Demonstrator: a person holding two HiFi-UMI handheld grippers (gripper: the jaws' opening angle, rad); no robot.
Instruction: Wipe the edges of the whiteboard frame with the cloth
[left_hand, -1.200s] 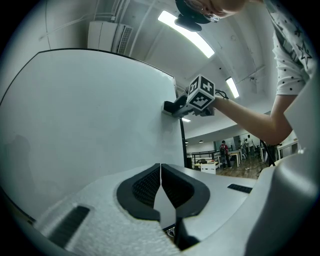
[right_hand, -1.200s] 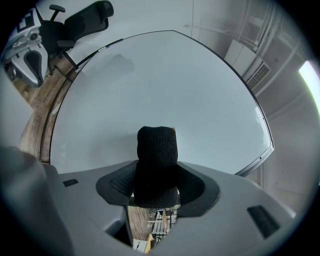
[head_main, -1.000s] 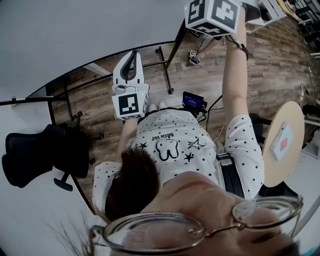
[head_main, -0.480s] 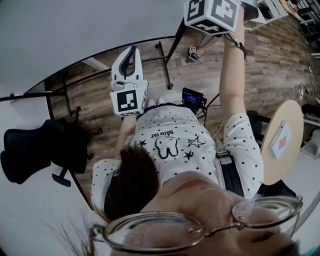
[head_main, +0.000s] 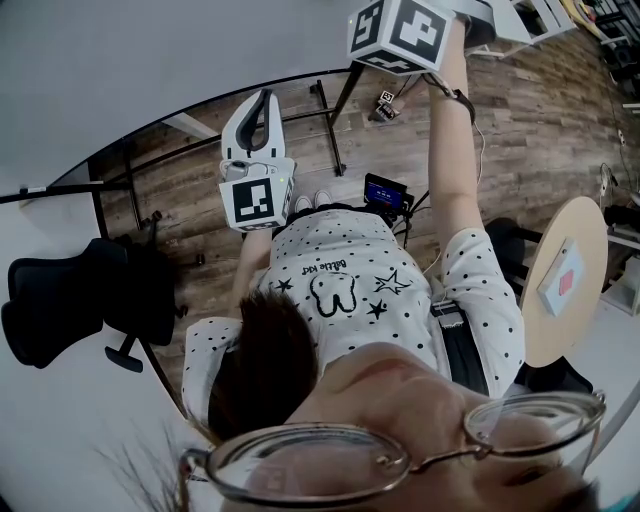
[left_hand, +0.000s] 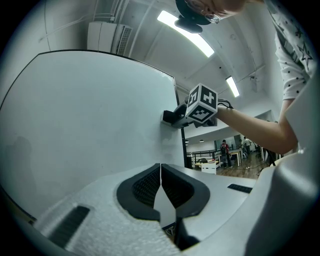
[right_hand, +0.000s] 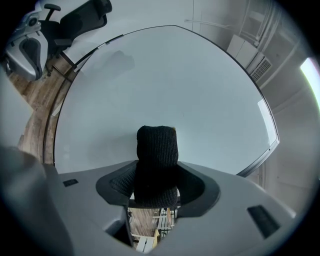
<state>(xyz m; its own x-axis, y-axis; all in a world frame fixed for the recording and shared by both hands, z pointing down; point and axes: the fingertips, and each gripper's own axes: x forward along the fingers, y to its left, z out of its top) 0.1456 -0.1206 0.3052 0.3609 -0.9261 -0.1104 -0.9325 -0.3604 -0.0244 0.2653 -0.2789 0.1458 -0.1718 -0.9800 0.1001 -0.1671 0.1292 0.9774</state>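
Observation:
The whiteboard (left_hand: 90, 115) fills the left gripper view, with its thin dark frame (left_hand: 176, 95) along the right side. My right gripper (right_hand: 157, 187) is shut on a black knitted cloth (right_hand: 157, 155), which sticks out toward the board surface (right_hand: 165, 85); the frame edge (right_hand: 260, 160) curves past on the right. From the left gripper view, the right gripper (left_hand: 172, 117) presses at the board's right frame edge. My left gripper (left_hand: 160, 187) is shut with nothing in it, held lower in front of the board. In the head view the left gripper (head_main: 265, 100) points at the board's frame (head_main: 200, 115).
A black office chair (head_main: 80, 300) stands left of the person. A round wooden table (head_main: 565, 280) is at the right. The board's black stand legs (head_main: 330, 130) rest on the wood floor, with a small device (head_main: 385, 198) near the person's feet.
The right gripper's marker cube has slid left in the head view. The left gripper shifted slightly left and up earlier, then stayed still.

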